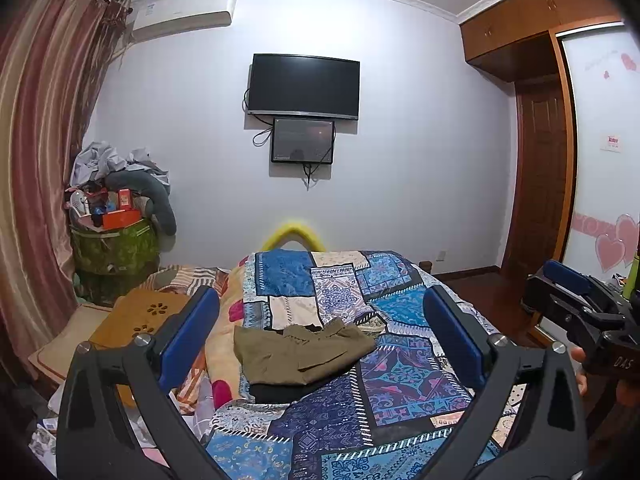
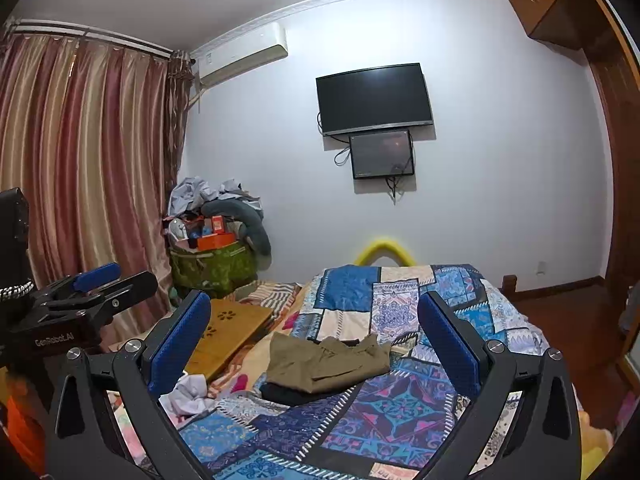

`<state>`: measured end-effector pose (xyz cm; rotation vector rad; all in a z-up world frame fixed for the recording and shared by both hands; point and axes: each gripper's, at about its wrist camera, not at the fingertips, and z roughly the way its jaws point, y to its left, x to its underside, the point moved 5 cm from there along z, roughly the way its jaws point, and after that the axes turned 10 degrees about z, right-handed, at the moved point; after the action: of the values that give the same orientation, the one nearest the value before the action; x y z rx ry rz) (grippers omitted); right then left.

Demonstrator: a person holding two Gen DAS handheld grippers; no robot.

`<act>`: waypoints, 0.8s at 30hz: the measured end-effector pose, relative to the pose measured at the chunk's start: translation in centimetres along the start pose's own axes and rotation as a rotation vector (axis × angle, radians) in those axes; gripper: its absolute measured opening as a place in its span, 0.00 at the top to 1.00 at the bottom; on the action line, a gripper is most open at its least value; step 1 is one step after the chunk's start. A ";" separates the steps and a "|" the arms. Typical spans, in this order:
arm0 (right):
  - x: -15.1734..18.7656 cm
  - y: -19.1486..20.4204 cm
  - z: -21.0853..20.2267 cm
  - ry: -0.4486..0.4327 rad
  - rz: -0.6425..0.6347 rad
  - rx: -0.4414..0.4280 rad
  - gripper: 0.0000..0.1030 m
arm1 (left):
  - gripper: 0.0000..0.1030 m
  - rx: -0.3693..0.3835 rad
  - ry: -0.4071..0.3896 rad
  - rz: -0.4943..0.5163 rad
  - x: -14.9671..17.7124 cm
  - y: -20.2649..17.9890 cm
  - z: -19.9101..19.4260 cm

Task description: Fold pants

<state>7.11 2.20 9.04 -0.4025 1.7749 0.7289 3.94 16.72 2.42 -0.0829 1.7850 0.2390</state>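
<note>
Your left gripper [image 1: 320, 344] hangs above the bed with its blue pads spread wide apart and nothing between them; in the left wrist view you look down its fingers at the olive pants [image 1: 300, 354], which lie as a compact folded bundle on the patchwork quilt [image 1: 400, 384], resting on top of a dark garment [image 1: 280, 392] whose edge shows beneath them. The bundle looks folded over at least once, though its far edge is rumpled and uneven, so you may judge the fold done or nearly done, with only a tidy-up of that edge left. At the right edge of this view your other tool shows, off to the side. In the right wrist view your right gripper [image 2: 314, 344] is likewise held wide apart and empty, raised clear of the cloth, with the pants [image 2: 328, 364] lying ahead of it on the quilt [image 2: 400, 408], touched by neither tool.
</note>
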 end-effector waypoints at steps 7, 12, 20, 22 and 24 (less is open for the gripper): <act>0.0 -0.1 -0.2 -0.007 0.003 0.005 0.00 | 0.00 0.009 -0.002 0.010 -0.1 -0.3 0.0; -0.1 -0.1 -0.3 -0.009 0.006 0.008 0.00 | 0.00 0.014 -0.002 0.014 0.0 -0.4 0.0; -0.1 -0.2 -0.3 -0.010 0.006 0.010 0.00 | 0.00 0.033 0.009 0.024 0.1 -0.6 0.1; -0.1 -0.2 -0.3 -0.011 0.005 0.012 0.00 | 0.00 0.039 0.012 0.022 0.2 -0.6 0.2; -0.1 -0.2 -0.3 -0.013 0.002 0.014 0.00 | 0.00 0.037 0.011 0.022 0.1 -0.7 0.2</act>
<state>7.04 1.83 9.17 -0.3854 1.7680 0.7185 4.25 16.14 2.16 -0.0382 1.8010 0.2221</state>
